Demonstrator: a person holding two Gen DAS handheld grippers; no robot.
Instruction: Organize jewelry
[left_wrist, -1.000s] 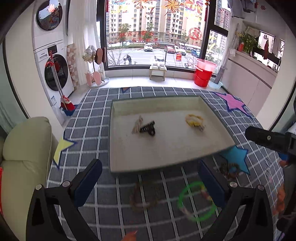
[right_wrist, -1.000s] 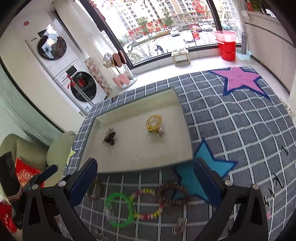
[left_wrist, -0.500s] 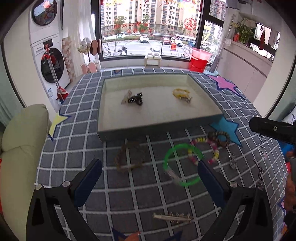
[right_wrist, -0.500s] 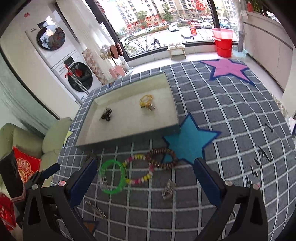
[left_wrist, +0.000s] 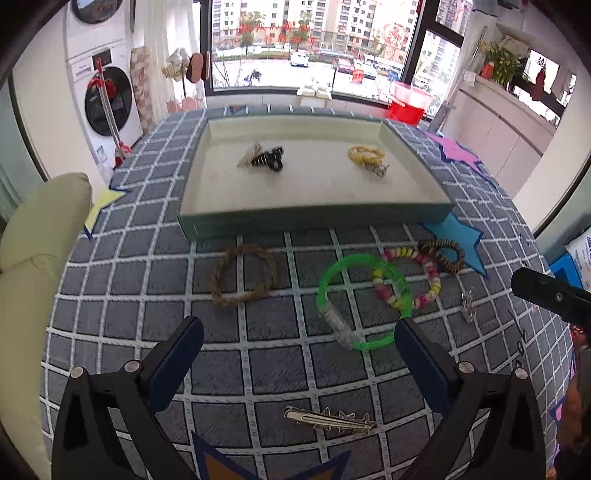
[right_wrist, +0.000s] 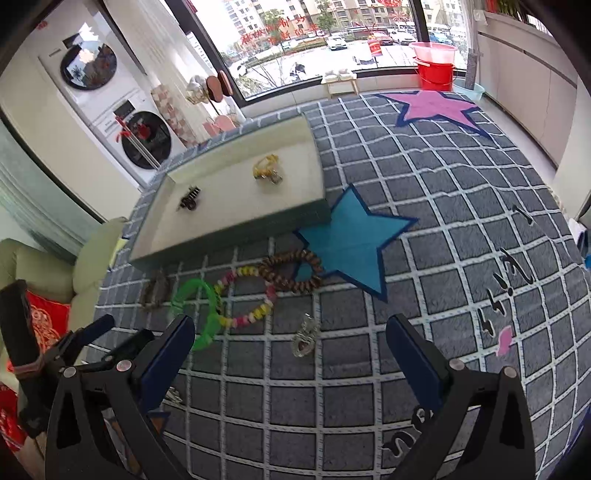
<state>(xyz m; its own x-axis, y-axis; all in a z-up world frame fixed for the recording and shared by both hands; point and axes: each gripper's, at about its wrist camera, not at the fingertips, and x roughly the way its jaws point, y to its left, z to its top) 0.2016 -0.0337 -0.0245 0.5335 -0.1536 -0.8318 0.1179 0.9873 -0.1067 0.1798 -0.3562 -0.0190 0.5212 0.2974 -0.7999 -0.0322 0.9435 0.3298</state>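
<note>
A shallow tray (left_wrist: 314, 218) (right_wrist: 236, 236) on the checked rug holds a black hair clip (left_wrist: 269, 158) and a yellow bracelet (left_wrist: 365, 155). In front of it lie a brown braided ring (left_wrist: 243, 275), a green bangle (left_wrist: 364, 301) (right_wrist: 199, 306), a pink-yellow bead bracelet (left_wrist: 410, 277) (right_wrist: 247, 295), a dark bead bracelet (left_wrist: 443, 254) (right_wrist: 291, 271), a silver charm (left_wrist: 468, 304) (right_wrist: 304, 334) and a silver star hair clip (left_wrist: 328, 419). My left gripper (left_wrist: 299, 354) is open and empty above the rug, near the bangle. My right gripper (right_wrist: 290, 354) is open and empty over the charm.
A green sofa (left_wrist: 33, 266) borders the rug on the left. A washer stack (left_wrist: 103, 96), a window and red buckets (right_wrist: 434, 66) stand beyond the tray. The other gripper's body shows at the right edge (left_wrist: 546, 293) and lower left (right_wrist: 74, 343).
Both grippers have pulled back from the tray toward me, so the loose jewelry on the rug now lies in full view. Both stay open and empty.
</note>
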